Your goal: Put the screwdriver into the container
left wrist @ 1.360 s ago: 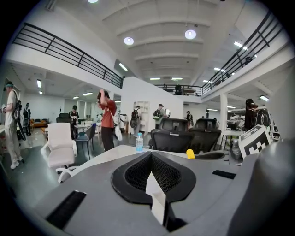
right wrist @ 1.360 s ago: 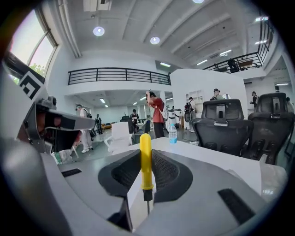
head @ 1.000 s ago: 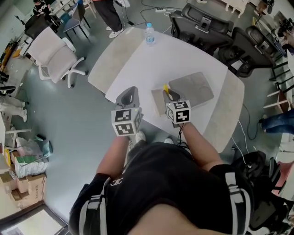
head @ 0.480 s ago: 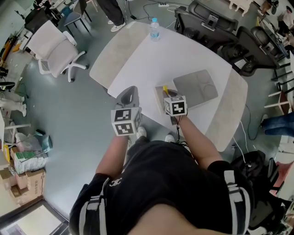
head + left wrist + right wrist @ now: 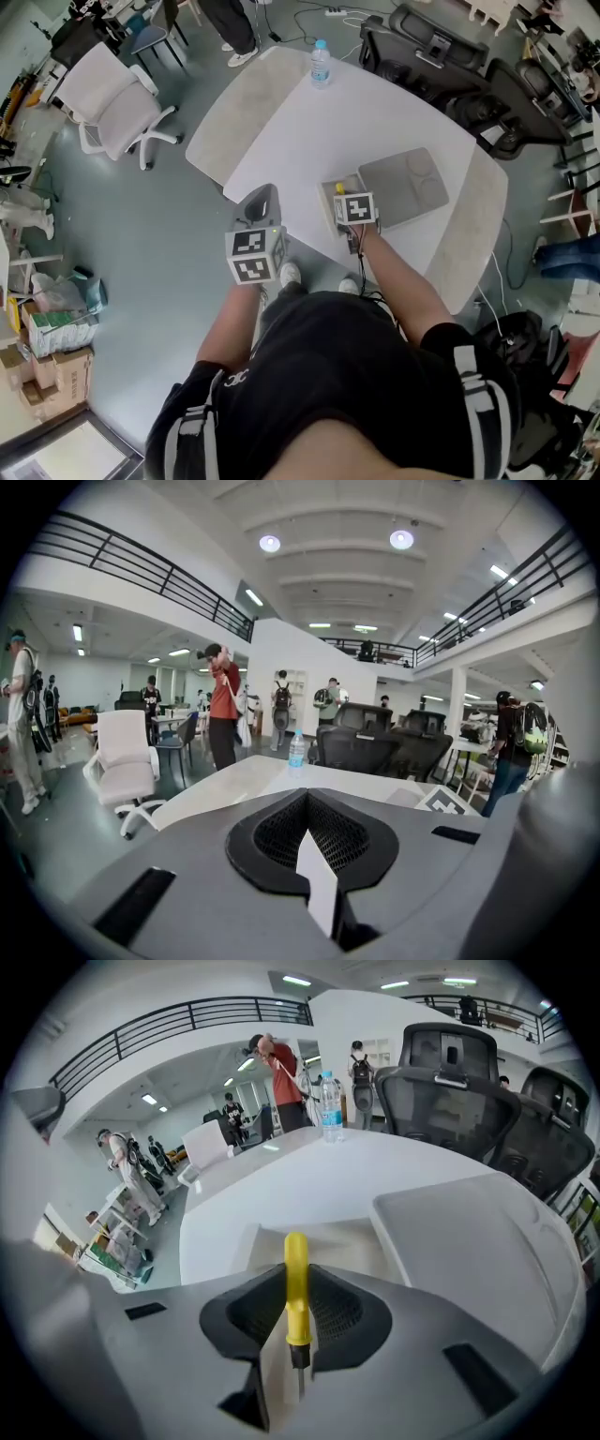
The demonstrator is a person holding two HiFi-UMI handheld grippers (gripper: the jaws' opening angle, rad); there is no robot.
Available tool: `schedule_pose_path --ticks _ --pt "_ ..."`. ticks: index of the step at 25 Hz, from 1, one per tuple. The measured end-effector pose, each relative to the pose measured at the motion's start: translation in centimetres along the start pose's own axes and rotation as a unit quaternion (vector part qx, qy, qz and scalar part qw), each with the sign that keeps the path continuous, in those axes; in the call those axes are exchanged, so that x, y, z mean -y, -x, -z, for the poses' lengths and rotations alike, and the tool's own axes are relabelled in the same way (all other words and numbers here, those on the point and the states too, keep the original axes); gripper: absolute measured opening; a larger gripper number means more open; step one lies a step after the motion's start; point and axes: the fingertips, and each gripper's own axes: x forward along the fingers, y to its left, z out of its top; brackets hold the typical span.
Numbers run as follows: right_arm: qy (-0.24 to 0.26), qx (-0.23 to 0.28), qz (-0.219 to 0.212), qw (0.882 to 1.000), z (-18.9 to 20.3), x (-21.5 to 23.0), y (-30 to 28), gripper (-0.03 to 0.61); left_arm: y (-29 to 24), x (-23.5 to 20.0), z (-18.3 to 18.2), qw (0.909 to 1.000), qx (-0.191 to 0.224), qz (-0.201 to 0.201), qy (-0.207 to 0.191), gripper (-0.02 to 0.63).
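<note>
Entry, head view and both tool views.

Right tool (image 5: pixel 341 193): jaws clamped on the screwdriver (image 5: pixel 296 1288). The yellow handle sticks out ahead toward 12 o'clock. The black collar and thin metal shaft point back toward 6 o'clock, between the pads. The tool tilts steeply down.

Screwdriver position: held in my right tool, over the near part of the beige container (image 5: pixel 328 201). In the right gripper view the handle tip overlaps the container's open inside. I cannot tell if it touches the container floor.

Container: sits on the white counter (image 5: pixel 356 122), near its edge closest to me. A flat grey panel (image 5: pixel 405 186) lies just beside it at 3 o'clock, edges close or touching.

Left tool (image 5: pixel 263 193): jaws together, nothing between them. It hangs at 9 o'clock of the right tool, well apart from the container, by the counter's near left edge.

Other items: 1 water bottle (image 5: pixel 321 63) upright at the counter's far edge, 12 o'clock. 1 white chair (image 5: pixel 112 98) on the floor at 10 o'clock. Black chairs (image 5: pixel 422 42) beyond the counter at 1 o'clock.
</note>
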Motion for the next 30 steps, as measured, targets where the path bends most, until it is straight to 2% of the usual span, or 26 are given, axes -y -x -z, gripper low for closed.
schedule_pose_path --ticks 13,17,20,24,27,30 --pt "-0.021 -0.071 0.011 0.997 1.7 0.9 -3.4 0.072 0.4 -2.0 0.1 0.9998 0.003 -0.016 0.009 0.012" --pt "-0.018 -0.077 0.011 0.997 2.0 0.8 -3.9 0.074 0.3 -2.2 0.1 0.9997 0.005 -0.018 0.012 0.012" --pt "-0.019 -0.075 0.009 0.997 1.9 0.7 -4.0 0.082 0.2 -2.3 0.3 0.9997 0.004 -0.018 0.012 0.012" --pt "-0.022 -0.064 -0.005 0.998 1.4 0.1 -3.7 0.138 0.0 -2.2 0.2 0.9998 0.002 -0.016 0.01 0.012" --pt "-0.016 -0.032 0.001 0.999 -0.3 0.2 -2.3 0.138 -0.3 -1.8 0.0 0.9999 0.007 -0.01 0.004 0.012" --pt "-0.009 0.024 0.005 1.0 -2.7 0.1 0.2 0.138 -0.6 -1.4 -0.5 0.9999 0.013 -0.006 0.001 0.012"
